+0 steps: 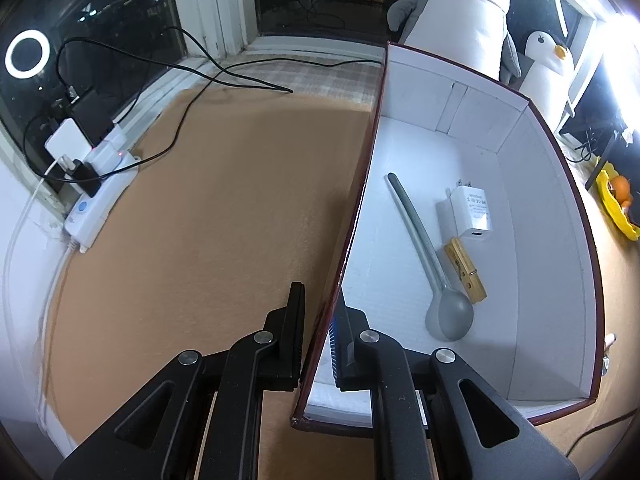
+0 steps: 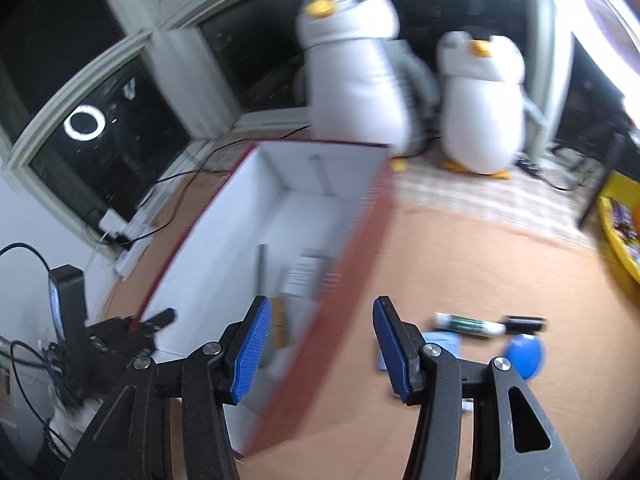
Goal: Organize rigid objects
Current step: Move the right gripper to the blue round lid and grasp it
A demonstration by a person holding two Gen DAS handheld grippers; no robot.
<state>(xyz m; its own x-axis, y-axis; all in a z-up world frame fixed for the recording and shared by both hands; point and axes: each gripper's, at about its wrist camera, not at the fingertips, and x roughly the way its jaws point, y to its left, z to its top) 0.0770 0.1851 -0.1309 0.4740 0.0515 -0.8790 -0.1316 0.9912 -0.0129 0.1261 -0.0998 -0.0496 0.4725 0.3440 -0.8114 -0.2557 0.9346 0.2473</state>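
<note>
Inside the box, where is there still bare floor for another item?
Free: the box floor between its left wall and the spoon, and the far end beyond the charger. Crowded: the right side, where spoon, charger and clothespin lie together.

Colours: box, contents, loose items on tan surface

Box (image 1: 460,148) white inside, dark red outside; grey spoon (image 1: 434,276), white charger (image 1: 472,214), pale wood clothespin (image 1: 466,272). Table (image 1: 208,208) tan. Right gripper (image 2: 320,346) black, blue ribbed pads. Glue stick (image 2: 468,325) white and green; blue egg-shaped item (image 2: 526,356); yellow bin (image 2: 620,236).
</note>
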